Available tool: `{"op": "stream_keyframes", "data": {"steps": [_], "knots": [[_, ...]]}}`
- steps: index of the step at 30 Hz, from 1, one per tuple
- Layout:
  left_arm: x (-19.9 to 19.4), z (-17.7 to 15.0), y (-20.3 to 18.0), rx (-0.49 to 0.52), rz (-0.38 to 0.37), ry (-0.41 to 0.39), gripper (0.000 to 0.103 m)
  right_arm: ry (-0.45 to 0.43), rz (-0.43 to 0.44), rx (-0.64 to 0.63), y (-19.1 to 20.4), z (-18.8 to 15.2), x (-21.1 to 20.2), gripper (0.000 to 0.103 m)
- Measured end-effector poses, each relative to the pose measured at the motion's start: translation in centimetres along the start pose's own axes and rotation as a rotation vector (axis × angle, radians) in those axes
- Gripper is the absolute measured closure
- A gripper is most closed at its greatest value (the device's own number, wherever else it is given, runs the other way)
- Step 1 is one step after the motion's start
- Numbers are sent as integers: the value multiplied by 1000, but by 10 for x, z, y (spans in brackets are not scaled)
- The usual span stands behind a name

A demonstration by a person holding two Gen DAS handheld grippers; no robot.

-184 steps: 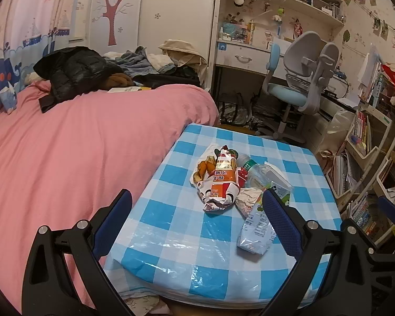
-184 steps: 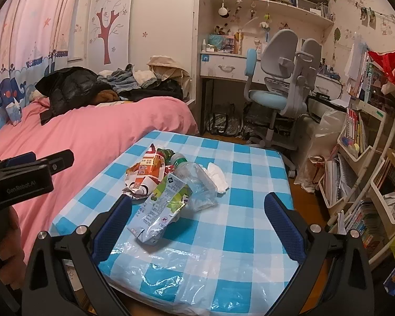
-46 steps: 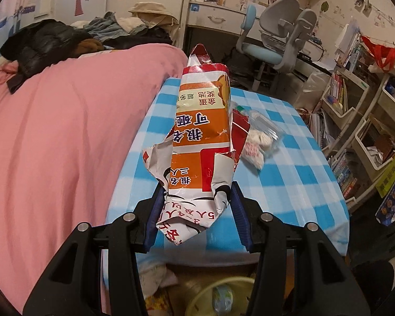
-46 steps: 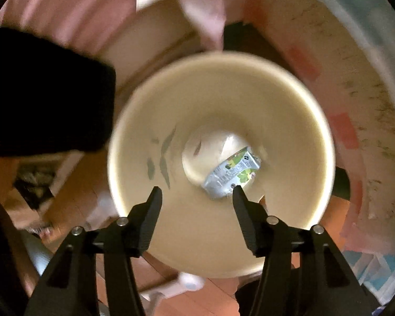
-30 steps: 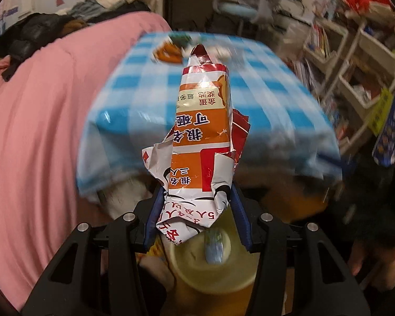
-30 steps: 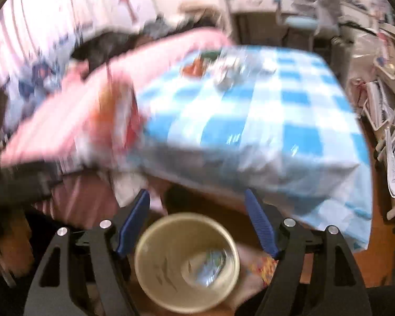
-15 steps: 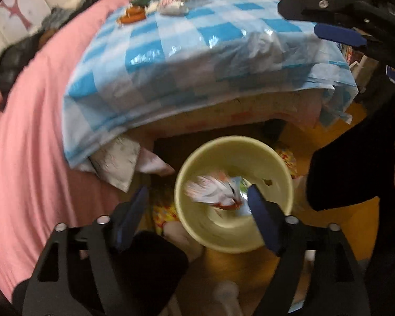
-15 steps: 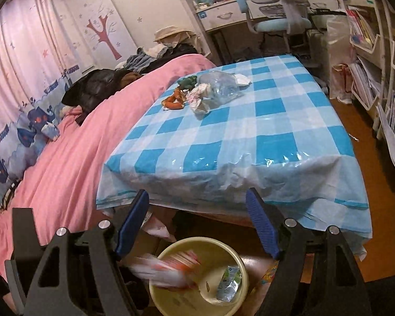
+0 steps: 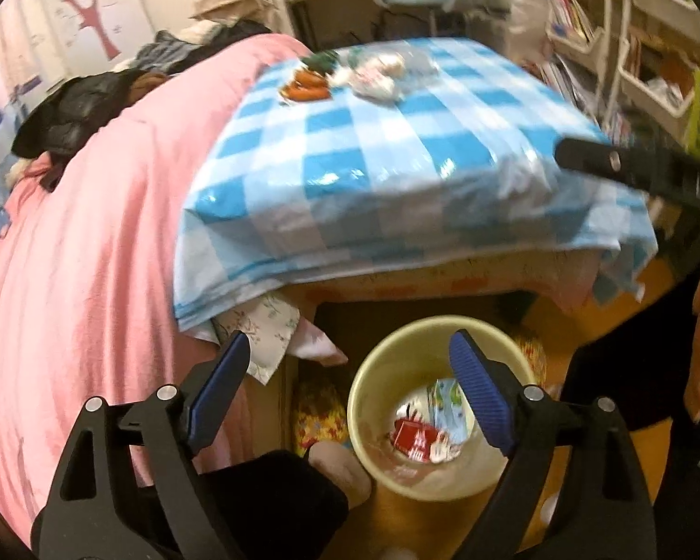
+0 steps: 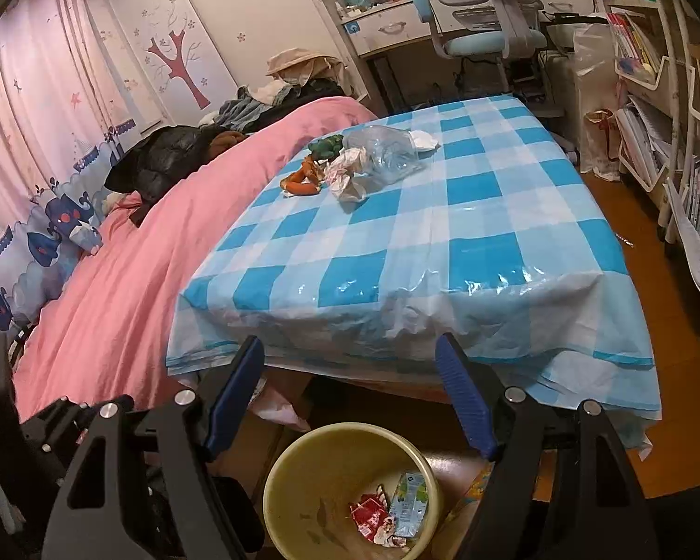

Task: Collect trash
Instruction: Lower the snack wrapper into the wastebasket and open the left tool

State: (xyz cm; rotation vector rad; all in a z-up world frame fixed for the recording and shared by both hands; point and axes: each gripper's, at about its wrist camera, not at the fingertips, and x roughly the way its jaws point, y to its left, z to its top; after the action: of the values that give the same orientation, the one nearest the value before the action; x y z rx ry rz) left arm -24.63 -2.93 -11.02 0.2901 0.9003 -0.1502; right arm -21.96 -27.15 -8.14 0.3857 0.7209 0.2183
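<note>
Left wrist view: the left gripper point(image 9: 345, 389) is hanging over the yellow bin point(image 9: 378, 438) on the floor, jaws still spreading wide, nothing between them. A red wrapper point(image 9: 413, 436) and a pale carton point(image 9: 445, 403) are lying at the bin's bottom. The checked table point(image 9: 387, 163) is overhanging just beyond the bin; leftover trash point(image 9: 373, 77) is sitting at its far end, blurred here. The pink bed point(image 9: 79, 242) is pressing against the table's left side. The other tool's black body is crossing the right edge of the picture.

Right wrist view: the right gripper point(image 10: 350, 394) is idling near the table's near edge, jaws parted and holding nothing. Same bin point(image 10: 284, 476) below, same two pieces inside. On the table's far end, a crumpled clear bottle point(image 10: 382, 151), crumpled paper point(image 10: 347, 172), an orange scrap point(image 10: 301, 182), a green scrap point(image 10: 324, 145) and a white tissue point(image 10: 422, 140) are bunched together, touching.

Risks: the bottle is looking slick and springy, likely to squirt out of a pinch. The pile is tangled, so one grab may be dragging neighbours toward the bed-side edge. The plastic cloth is draping loose; a low pass may be snagging it.

Room: the near tabletop is lying bare, giving open approach. The right side is crowded with shelves point(image 10: 676, 116); both tools are working close together over the bin.
</note>
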Motion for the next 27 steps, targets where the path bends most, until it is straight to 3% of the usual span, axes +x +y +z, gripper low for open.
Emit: {"op": "stream_keyframes", "data": {"steps": [18,27], "knots": [[-13,8,16,-93,5,-76,18,-7,-2,-33,7,1,1,30],[-14,43,52,-224,-19,-113,17,5,43,-65,22,20,14,30]]}}
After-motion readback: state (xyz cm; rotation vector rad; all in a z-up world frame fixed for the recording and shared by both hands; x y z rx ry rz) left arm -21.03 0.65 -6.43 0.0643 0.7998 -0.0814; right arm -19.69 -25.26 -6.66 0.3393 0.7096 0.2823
